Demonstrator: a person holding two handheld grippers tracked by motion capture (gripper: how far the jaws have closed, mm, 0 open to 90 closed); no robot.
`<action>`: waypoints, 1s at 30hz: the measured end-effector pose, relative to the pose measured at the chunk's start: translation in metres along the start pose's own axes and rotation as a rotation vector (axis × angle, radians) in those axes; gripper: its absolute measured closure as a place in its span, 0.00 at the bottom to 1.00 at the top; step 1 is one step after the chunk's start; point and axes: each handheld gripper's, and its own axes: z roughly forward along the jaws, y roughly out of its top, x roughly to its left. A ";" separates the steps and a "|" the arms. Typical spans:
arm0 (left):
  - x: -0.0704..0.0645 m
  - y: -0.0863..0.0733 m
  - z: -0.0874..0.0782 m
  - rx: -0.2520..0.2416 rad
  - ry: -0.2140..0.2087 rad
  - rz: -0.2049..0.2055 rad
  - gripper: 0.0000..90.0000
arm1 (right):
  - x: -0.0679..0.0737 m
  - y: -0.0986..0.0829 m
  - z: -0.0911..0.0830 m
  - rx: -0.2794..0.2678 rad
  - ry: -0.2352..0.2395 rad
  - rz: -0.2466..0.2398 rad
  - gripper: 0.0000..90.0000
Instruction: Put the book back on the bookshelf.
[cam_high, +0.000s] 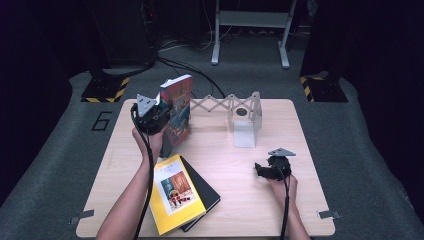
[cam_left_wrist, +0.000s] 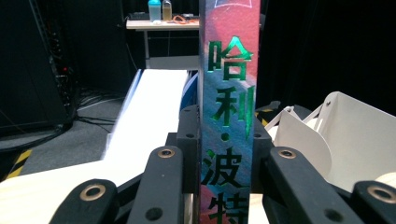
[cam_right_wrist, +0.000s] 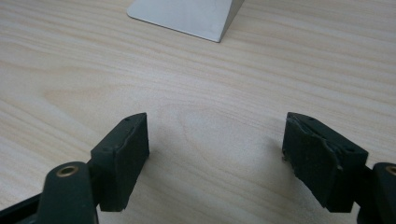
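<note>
Upright at about ten o'clock on the wooden table (cam_high: 280, 150), the red-and-teal book (cam_high: 176, 112) stood on its lower edge, held by the left gripper (cam_high: 159, 111). In the left gripper view the two black jaws were clenched on the book's spine (cam_left_wrist: 227, 116), one pressing each side, with green foil characters running down the spine between them. The person's left hand (cam_high: 150, 140) wrapped the gripper body from below, and its cable trailed down along the forearm.

Just at three o'clock from the book, the white expanding bookend rack (cam_high: 235, 111) stretched across the far part of the table, its scissor lattice reaching from beside the book to an end plate with a round hole. In the left gripper view a curved white plate of that rack (cam_left_wrist: 355, 135) lay to the right of the spine; whether book and rack touched could not be told.

Toward six o'clock from the held book, a yellow book (cam_high: 176, 194) lay flat on top of a black book (cam_high: 207, 192), near the table's front edge.

Well apart, at about four o'clock on the table, the right gripper (cam_high: 265, 171) rested low over bare wood in the right hand (cam_high: 281, 186). Its jaws were released, spread wide with nothing between them (cam_right_wrist: 215, 158), pointing toward the rack's flat white foot (cam_right_wrist: 187, 16).
</note>
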 end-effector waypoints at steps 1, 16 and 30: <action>-0.002 -0.003 0.002 -0.004 0.003 -0.004 0.83 | 0.000 0.000 0.000 0.000 -0.001 -0.001 0.25; -0.008 -0.007 -0.002 0.052 -0.002 0.044 0.83 | 0.000 0.000 0.000 -0.002 -0.003 0.001 0.25; -0.013 -0.011 -0.002 0.032 0.034 0.107 0.83 | 0.000 0.000 0.000 0.000 -0.001 -0.001 0.25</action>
